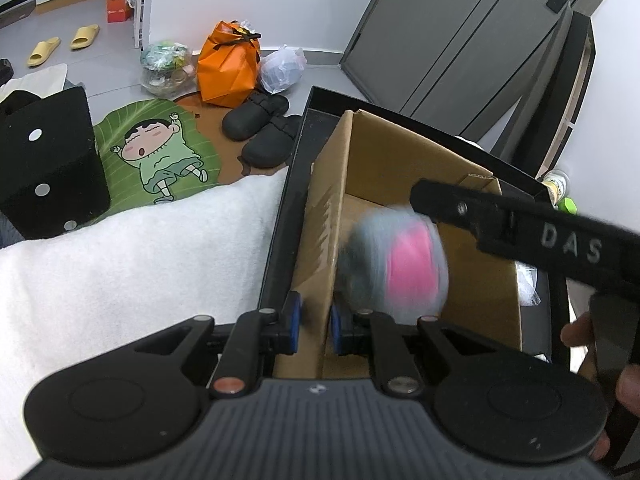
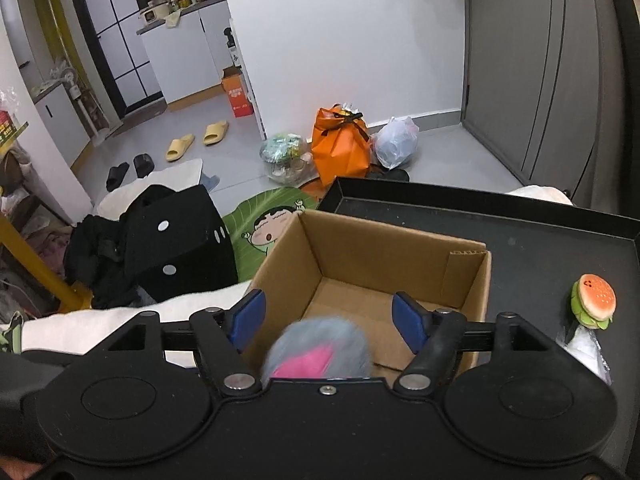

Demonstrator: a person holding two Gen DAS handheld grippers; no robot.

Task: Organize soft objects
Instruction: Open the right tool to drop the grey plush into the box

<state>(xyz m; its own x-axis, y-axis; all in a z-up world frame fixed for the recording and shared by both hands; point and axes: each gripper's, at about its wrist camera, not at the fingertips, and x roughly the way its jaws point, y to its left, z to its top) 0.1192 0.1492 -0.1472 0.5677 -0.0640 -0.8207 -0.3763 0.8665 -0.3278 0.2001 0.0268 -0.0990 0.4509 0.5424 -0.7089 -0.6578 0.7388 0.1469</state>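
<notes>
A grey fluffy soft toy with a pink patch [image 1: 396, 266] is blurred with motion, in the air inside the open cardboard box [image 1: 472, 280]. It also shows in the right wrist view [image 2: 320, 350], below my open right gripper [image 2: 329, 314], free of the pads. The box [image 2: 288, 256] stands on a black tray [image 2: 540, 232]. My left gripper [image 1: 315, 326] is shut on the box's left wall. The right gripper's finger [image 1: 500, 220] reaches over the box in the left wrist view. A burger-shaped soft toy [image 2: 594, 300] lies on the tray at the right.
A white fluffy blanket [image 1: 132, 272] lies left of the tray [image 1: 288, 208]. On the floor are a cartoon mat [image 1: 160, 152], black slippers [image 1: 260, 128], an orange bag [image 1: 228, 68], plastic bags [image 2: 396, 142], and a black dice-shaped cube [image 2: 180, 240].
</notes>
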